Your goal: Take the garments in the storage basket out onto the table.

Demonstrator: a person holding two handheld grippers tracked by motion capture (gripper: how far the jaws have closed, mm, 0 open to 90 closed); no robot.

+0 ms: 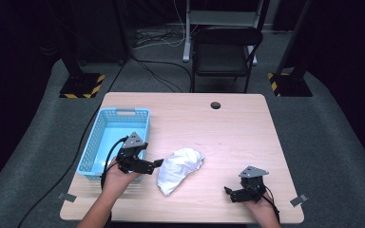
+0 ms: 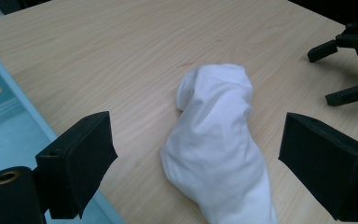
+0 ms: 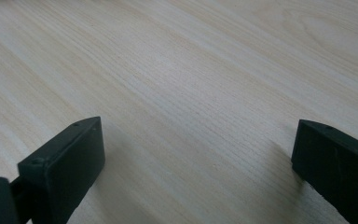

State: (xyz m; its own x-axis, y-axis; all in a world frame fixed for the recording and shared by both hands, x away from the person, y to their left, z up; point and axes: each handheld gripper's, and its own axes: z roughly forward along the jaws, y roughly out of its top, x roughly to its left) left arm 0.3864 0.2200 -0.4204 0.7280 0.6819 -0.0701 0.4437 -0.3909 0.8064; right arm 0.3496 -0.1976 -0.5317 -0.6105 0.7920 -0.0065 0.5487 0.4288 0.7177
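Pale wooden tabletop carries a light-blue plastic basket and crumpled white cloth; grey carpet, black chair beyond; both my jaws open.

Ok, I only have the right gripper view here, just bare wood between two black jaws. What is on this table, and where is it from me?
Observer: A crumpled white cloth lies near the table's middle, to the left of the right gripper and apart from it.
Operator: And the other gripper?
Observer: The left gripper is open, its jaws pointing at the cloth with their tips right by the cloth's near edge; contact is unclear.
Operator: Anything to drop the cloth into?
Observer: A light blue basket stands at the table's left edge, behind the left hand; nothing is visible inside it.
Operator: My own jaws?
Observer: Open, holding nothing, low over the wooden table near its front right.
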